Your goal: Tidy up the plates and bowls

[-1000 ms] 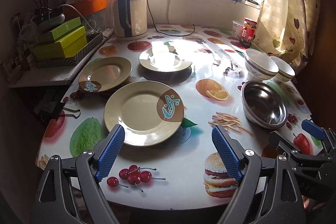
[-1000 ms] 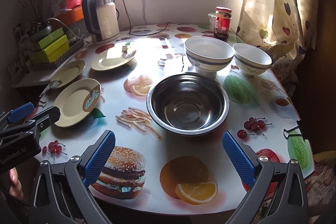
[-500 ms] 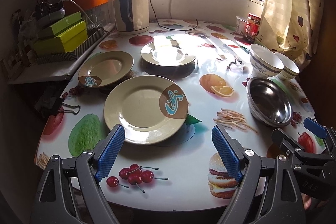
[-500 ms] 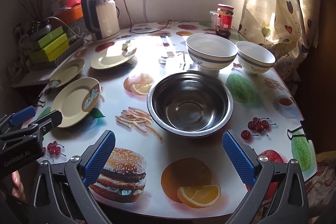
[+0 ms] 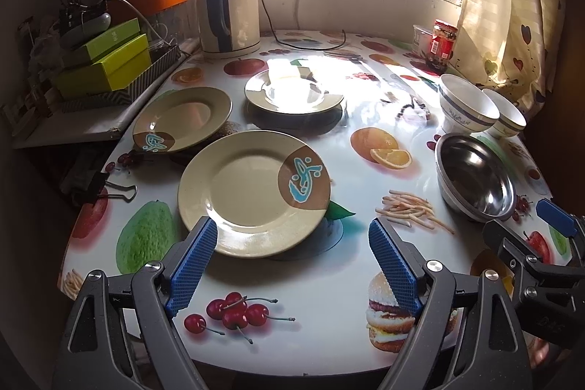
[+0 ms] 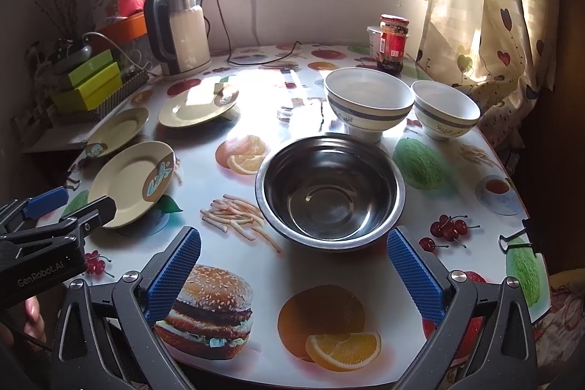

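Observation:
Three beige plates lie apart on the fruit-print table: a large near plate [image 5: 252, 192], a left plate [image 5: 182, 118] and a far plate [image 5: 294, 91] in sun glare. A steel bowl [image 6: 331, 190] sits mid-table with two white blue-banded bowls behind it, one larger [image 6: 367, 99] and one smaller [image 6: 445, 108]. My left gripper [image 5: 292, 262] is open and empty, its fingers just before the near plate's front rim. My right gripper [image 6: 294, 275] is open and empty, just short of the steel bowl.
An electric kettle [image 5: 228, 6] and its cord stand at the back. A red-lidded jar [image 6: 393, 42] stands near the curtain. Green boxes [image 5: 106, 61] sit on a side shelf at left. Binder clips [image 5: 113, 185] grip the tablecloth edge.
Both grippers have edged forward and slightly up; the plates and bowls sit a little closer in view. Nothing was grasped or moved.

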`<control>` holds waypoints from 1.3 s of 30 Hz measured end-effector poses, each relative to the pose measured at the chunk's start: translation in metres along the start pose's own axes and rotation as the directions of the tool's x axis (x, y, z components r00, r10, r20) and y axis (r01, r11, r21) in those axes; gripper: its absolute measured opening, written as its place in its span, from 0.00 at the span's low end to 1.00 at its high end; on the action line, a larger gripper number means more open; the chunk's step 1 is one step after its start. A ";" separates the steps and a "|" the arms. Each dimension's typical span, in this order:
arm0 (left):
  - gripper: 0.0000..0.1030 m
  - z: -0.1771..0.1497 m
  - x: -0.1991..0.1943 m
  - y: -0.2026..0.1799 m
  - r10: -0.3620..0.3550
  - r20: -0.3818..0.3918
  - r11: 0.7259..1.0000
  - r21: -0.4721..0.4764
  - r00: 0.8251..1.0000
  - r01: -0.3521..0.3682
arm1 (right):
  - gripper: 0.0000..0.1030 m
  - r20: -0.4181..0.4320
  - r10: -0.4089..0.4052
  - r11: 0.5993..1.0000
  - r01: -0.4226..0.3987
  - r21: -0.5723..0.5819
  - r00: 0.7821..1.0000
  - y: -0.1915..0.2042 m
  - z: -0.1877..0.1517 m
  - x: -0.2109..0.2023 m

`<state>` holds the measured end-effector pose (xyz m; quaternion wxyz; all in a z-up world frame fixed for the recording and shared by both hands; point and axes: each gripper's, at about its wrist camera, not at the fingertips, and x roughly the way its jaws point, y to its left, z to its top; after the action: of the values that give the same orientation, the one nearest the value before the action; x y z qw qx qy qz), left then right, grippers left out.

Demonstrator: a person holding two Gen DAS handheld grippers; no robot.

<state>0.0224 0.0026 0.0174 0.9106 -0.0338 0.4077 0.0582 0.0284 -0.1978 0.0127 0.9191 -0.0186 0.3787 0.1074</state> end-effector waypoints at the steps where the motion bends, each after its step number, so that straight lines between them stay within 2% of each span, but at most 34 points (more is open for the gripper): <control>1: 0.83 0.000 0.001 0.001 -0.002 -0.002 1.000 0.000 1.000 0.002 | 1.00 0.000 -0.004 1.000 0.004 -0.003 1.000 0.001 0.001 0.001; 6: 0.83 0.007 0.006 0.007 -0.024 -0.006 1.000 -0.007 1.000 0.024 | 1.00 0.019 0.014 1.000 -0.014 -0.017 1.000 0.003 0.015 0.003; 10: 0.83 0.019 0.016 0.020 -0.079 -0.025 0.996 -0.043 0.997 0.078 | 1.00 0.018 0.062 0.997 -0.062 -0.040 0.998 0.006 0.037 0.012; 16: 0.83 0.049 0.036 0.041 -0.086 -0.018 0.995 -0.047 0.996 0.085 | 1.00 0.034 0.107 0.993 -0.105 -0.052 0.994 0.010 0.078 0.029; 19: 0.83 0.064 0.048 0.053 -0.119 -0.026 0.990 -0.081 0.993 0.116 | 1.00 0.038 0.111 0.993 -0.109 -0.048 0.993 0.012 0.096 0.041; 22: 0.83 0.078 0.056 0.061 -0.116 -0.018 0.990 -0.086 0.993 0.115 | 0.99 0.030 0.116 0.993 -0.115 -0.039 0.993 0.014 0.110 0.054; 26: 0.71 0.097 0.074 0.070 -0.171 -0.049 0.980 -0.117 0.984 0.164 | 0.98 0.013 0.138 0.990 -0.137 -0.040 0.990 0.019 0.129 0.073; 27: 0.70 0.101 0.078 0.071 -0.167 -0.047 0.980 -0.122 0.985 0.160 | 0.93 0.002 0.136 0.990 -0.136 -0.035 0.991 0.020 0.134 0.079; 33: 0.62 0.122 0.107 0.075 -0.154 -0.085 0.982 -0.126 0.984 0.143 | 0.83 -0.058 0.133 0.990 -0.135 -0.031 0.989 0.026 0.156 0.120; 36: 0.51 0.129 0.125 0.077 -0.170 -0.106 0.978 -0.137 0.980 0.155 | 0.75 -0.107 0.157 0.988 -0.157 0.013 0.982 0.030 0.163 0.144; 39: 0.48 0.134 0.136 0.077 -0.158 -0.113 0.980 -0.137 0.981 0.142 | 0.68 -0.142 0.164 0.986 -0.158 0.048 0.976 0.034 0.166 0.166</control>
<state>0.2010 0.1044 0.0038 0.8814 -0.1267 0.4548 0.0130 0.2505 -0.1155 0.0163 0.8775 0.0211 0.4468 0.1729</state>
